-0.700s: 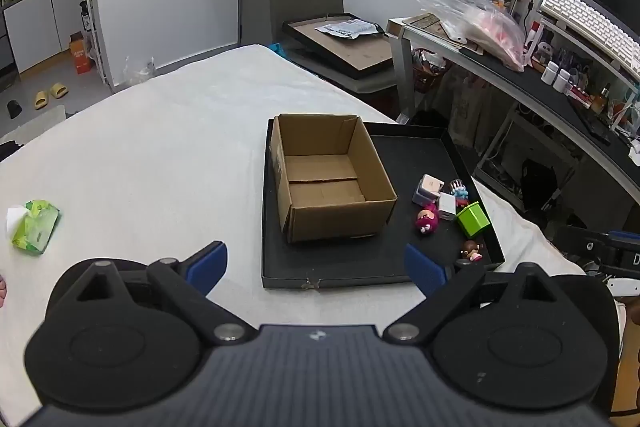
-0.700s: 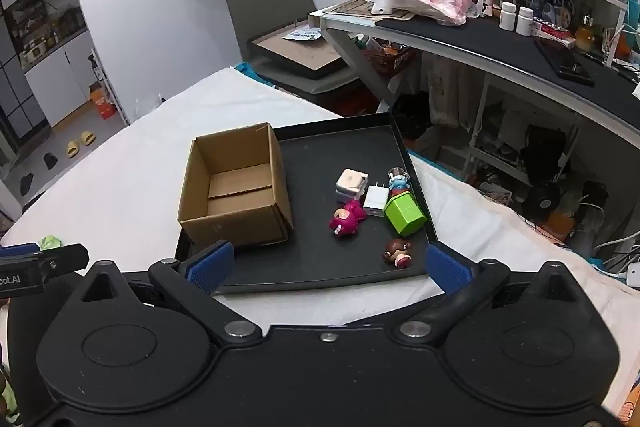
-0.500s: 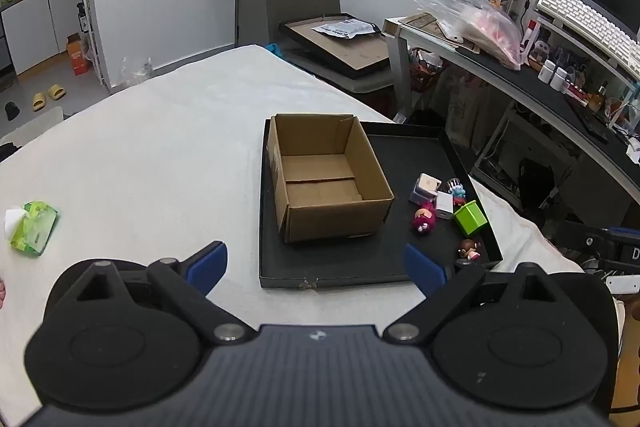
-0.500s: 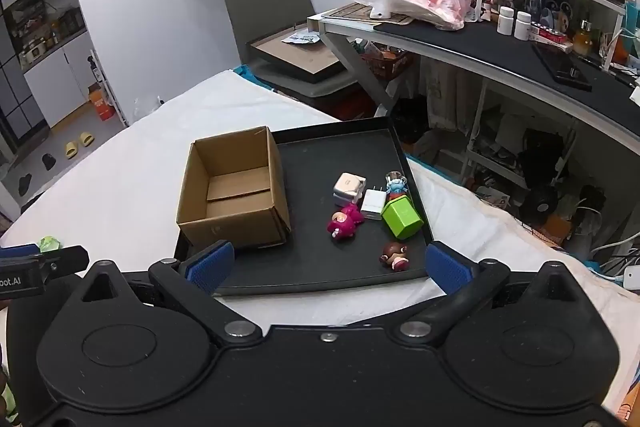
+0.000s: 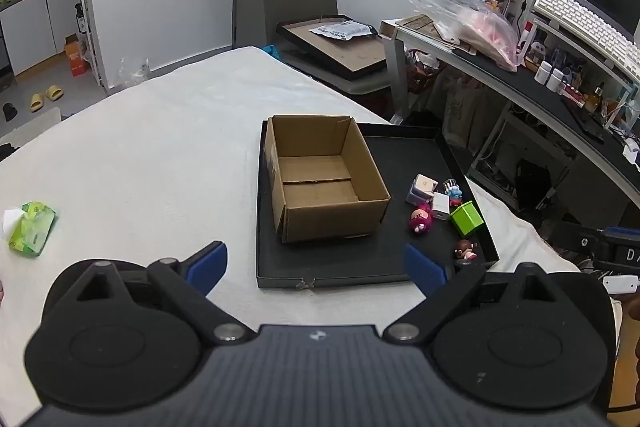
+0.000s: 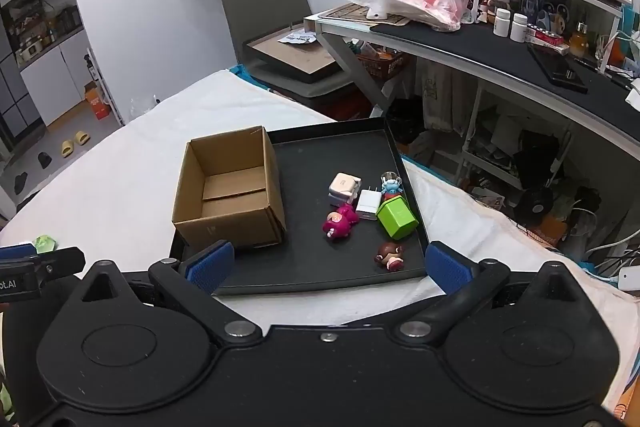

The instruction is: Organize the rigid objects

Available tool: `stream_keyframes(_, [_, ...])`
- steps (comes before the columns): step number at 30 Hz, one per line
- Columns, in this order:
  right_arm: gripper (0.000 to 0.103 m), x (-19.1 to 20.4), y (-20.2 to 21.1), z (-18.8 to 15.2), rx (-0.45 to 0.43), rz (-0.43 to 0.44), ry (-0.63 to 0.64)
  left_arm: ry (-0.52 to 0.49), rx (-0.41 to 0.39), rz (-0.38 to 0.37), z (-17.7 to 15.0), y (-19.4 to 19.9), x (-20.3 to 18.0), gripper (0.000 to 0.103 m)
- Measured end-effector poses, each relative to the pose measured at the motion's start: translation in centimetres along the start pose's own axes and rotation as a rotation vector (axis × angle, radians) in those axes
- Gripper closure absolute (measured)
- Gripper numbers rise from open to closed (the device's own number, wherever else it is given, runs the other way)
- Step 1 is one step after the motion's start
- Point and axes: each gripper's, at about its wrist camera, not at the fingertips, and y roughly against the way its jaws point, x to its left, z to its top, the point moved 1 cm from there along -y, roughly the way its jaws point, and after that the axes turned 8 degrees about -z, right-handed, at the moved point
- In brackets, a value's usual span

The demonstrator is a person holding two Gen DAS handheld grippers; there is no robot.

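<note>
Both sets of fingers stand wide with nothing between them: the left gripper (image 5: 316, 265) hangs low in its frame over the near edge of the black tray (image 5: 332, 267), and the right gripper (image 6: 326, 261) hovers low in its own view, just short of the same tray (image 6: 320, 277). Nothing is held, nothing is touched. Out past the fingers, the cardboard box (image 5: 324, 183) sits at centre frame on the tray's left half, and it's empty, bare flaps showing on its floor. So the sorting hasn't started, by the look of it. Everything is left to do: right of the box, the pink figure (image 6: 340, 221), green cube (image 6: 396, 217), white charger (image 6: 368, 205), pale box (image 6: 343, 187), blue figure (image 6: 390, 185) and brown-haired figure (image 6: 390, 255) all lie loose on the tray. Far left, a green tissue pack (image 5: 32, 233) lies on the white surface (image 5: 160, 167).
</note>
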Motion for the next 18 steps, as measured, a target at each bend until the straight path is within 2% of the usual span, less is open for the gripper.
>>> stream_keyframes(18, [0.0, 0.05, -0.06, -0.03, 0.002, -0.001, 0.004, -0.008, 0.01, -0.004, 0.32, 0.19, -0.38, 0.008])
